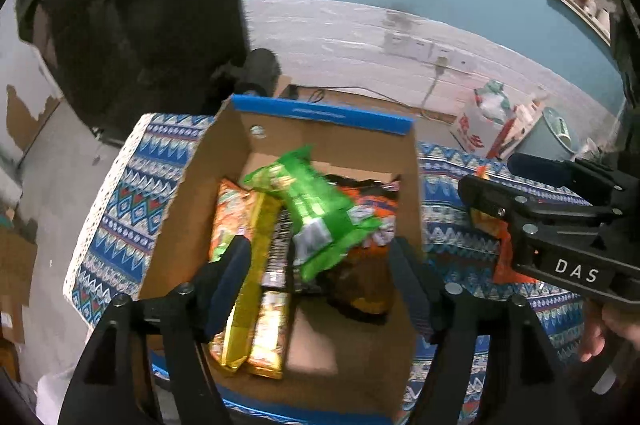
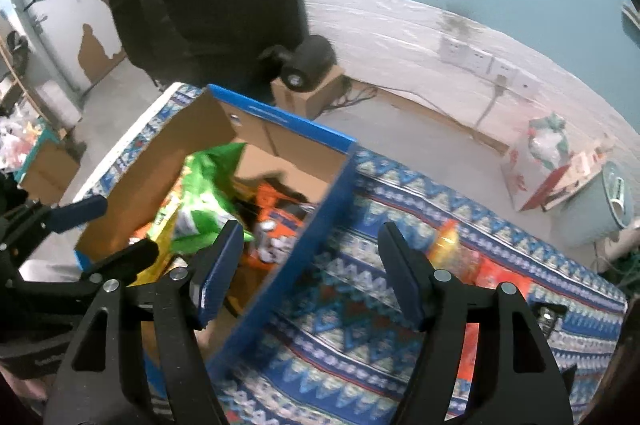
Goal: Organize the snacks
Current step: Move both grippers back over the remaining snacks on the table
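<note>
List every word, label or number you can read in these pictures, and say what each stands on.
"DAS": white letters on the right hand-held gripper.
Snack packets in the box: print too blurred to read.
Red characters on the white carton: too blurred to read.

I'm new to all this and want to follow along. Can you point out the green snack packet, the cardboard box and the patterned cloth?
green snack packet [image 1: 316, 209]: left wrist view, middle of its wrapper.
cardboard box [image 1: 320, 113]: left wrist view, its blue far rim.
patterned cloth [image 2: 360, 309]: right wrist view, bare stretch beside the box.
</note>
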